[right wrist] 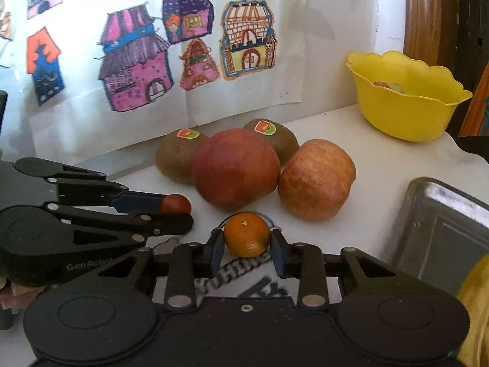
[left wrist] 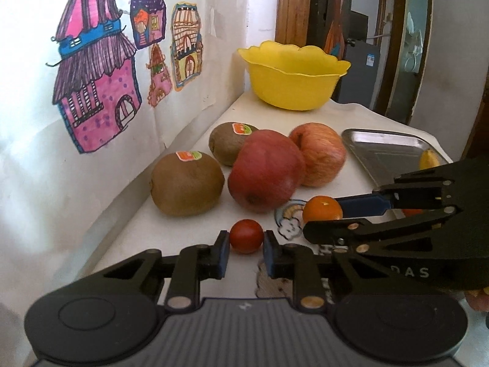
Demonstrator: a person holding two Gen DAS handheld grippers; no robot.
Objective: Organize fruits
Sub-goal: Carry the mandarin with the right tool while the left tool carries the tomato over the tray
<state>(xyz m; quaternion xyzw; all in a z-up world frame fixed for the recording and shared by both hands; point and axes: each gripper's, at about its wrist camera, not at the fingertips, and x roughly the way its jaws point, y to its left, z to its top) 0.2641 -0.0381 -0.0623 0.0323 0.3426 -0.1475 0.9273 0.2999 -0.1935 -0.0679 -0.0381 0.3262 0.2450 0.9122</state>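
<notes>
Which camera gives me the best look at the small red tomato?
The left wrist view: the small red tomato sits centred between the left gripper pads, fully visible. In the right wrist view a finger hides its lower part.

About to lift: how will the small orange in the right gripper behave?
The small orange is round and glossy, so it may slip or roll if released. The right gripper pinches only its sides; soft peel probably dents under squeeze.

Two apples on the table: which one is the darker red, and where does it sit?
The darker red apple sits left of and touching the paler, streaked apple, directly in front of the two kiwis.
</notes>
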